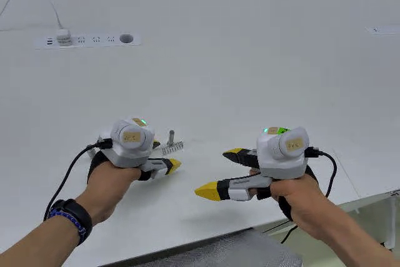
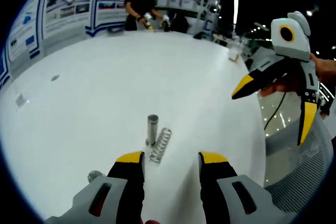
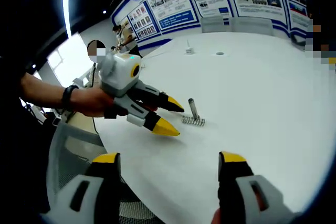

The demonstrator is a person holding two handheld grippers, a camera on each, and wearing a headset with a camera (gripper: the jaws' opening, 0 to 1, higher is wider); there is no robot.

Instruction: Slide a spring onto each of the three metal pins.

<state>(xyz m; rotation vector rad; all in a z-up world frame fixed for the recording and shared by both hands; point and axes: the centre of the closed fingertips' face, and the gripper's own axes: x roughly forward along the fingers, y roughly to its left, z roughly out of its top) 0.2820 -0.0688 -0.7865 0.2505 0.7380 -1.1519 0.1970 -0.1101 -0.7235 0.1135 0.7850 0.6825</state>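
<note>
The left gripper, jaws apart, faces an upright metal pin at mid-frame, a spring lying beside it; the right gripper is also spread.

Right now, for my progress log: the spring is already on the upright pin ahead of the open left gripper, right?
Not quite. The spring lies on the table beside the upright pin, not on it; the left gripper view shows this. The left gripper is open.

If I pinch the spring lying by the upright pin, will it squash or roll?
The spring is an open wire coil, so it will probably compress under a firm pinch. Lying on its side on the smooth table, it may roll if nudged. It looks thin, likely light.
</note>
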